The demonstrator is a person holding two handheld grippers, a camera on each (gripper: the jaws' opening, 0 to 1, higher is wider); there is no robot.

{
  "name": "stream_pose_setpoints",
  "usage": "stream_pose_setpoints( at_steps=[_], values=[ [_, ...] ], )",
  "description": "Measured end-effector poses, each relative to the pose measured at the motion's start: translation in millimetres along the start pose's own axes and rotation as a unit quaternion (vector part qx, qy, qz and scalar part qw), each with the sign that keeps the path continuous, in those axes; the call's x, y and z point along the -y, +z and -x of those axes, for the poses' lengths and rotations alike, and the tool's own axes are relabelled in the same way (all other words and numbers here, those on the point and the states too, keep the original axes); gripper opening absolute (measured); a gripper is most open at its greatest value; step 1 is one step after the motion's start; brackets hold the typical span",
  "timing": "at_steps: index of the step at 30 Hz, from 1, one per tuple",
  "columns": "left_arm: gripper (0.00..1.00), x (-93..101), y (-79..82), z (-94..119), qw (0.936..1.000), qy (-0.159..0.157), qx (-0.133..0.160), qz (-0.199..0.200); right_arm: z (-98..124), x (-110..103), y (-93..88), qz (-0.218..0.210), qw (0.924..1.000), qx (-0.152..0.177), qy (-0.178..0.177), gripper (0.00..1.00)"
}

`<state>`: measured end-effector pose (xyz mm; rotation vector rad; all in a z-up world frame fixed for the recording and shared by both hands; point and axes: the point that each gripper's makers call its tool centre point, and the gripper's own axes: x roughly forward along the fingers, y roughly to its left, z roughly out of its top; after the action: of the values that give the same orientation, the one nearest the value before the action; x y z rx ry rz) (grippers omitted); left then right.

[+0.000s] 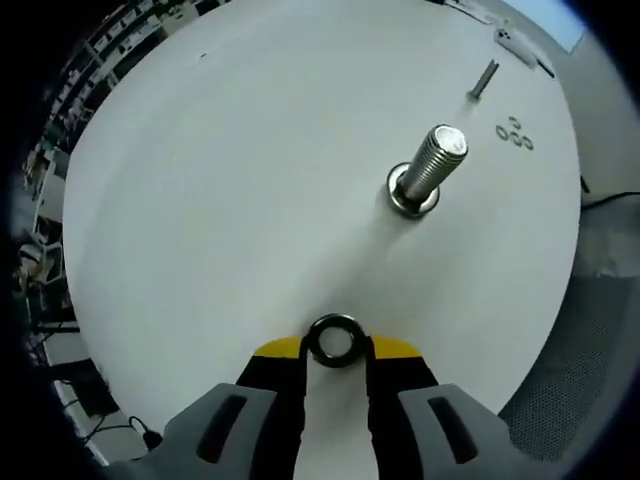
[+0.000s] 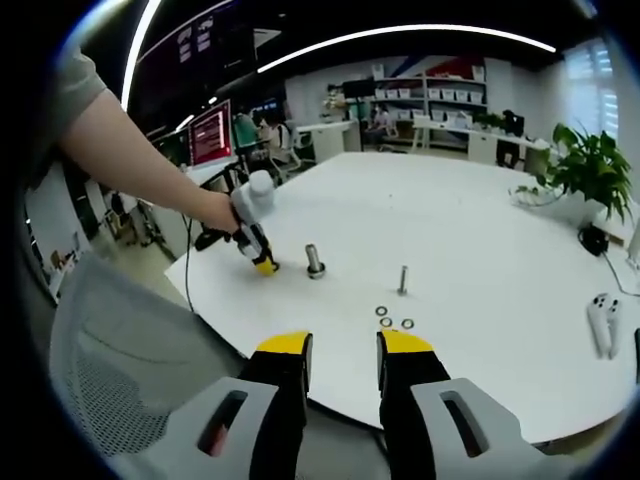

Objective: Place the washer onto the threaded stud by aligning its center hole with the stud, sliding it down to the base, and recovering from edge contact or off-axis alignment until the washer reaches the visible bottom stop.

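Pinching washer (image 1: 336, 340) btwn left gripper (image 1: 336, 352) fingers, short of stud (image 1: 428, 168)

Two grippers: the left (image 2: 262, 262), the right (image 2: 344, 350). Two upright studs on the table: a thick one (image 1: 430, 165) and a thin one (image 1: 483, 80). Four washers: one (image 1: 335, 340) in the left gripper's jaws, three loose (image 1: 514, 133) beside the thin stud. One white controller (image 2: 604, 320). One potted plant (image 2: 590, 170).

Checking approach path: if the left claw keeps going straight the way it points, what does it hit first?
Probably bare white table. The left claw, shut on the washer, aims up the picture, while the stud stands off to the right of that line. Depth is unclear.
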<state>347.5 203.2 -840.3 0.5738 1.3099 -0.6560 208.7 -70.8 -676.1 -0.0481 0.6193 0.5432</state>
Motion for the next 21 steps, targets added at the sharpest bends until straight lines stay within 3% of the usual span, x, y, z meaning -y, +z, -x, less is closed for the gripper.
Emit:
stream_pose_setpoints(
  at_steps=[2, 11, 15, 18, 21],
  values=[
    [0.19, 1.5, -0.8, 1.8, 0.9998, -0.001, 0.001, 0.021, 0.4, -0.3, 0.9, -0.001, 1.0, 0.003, 0.001, 0.28],
    [0.19, 13.8, -1.4, 10.4, 0.9994, -0.003, 0.002, 0.036, 0.2, -0.8, 1.1, -0.001, 1.0, 0.003, 0.002, 0.28],
    [0.19, 22.7, 0.7, 10.6, 0.9997, -0.011, -0.012, 0.019, 0.4, -0.5, 1.9, -0.002, 1.0, 0.005, 0.002, 0.28],
    [0.19, 33.3, 12.4, 13.6, 0.9996, -0.014, -0.007, -0.022, 0.0, -0.9, 1.7, -0.001, 1.0, 0.004, 0.002, 0.28],
    [0.19, 36.4, 19.3, 14.2, 0.9996, -0.017, 0.0, -0.023, -0.1, -1.0, 1.8, 0.0, 1.0, 0.004, 0.003, 0.28]
  ],
)
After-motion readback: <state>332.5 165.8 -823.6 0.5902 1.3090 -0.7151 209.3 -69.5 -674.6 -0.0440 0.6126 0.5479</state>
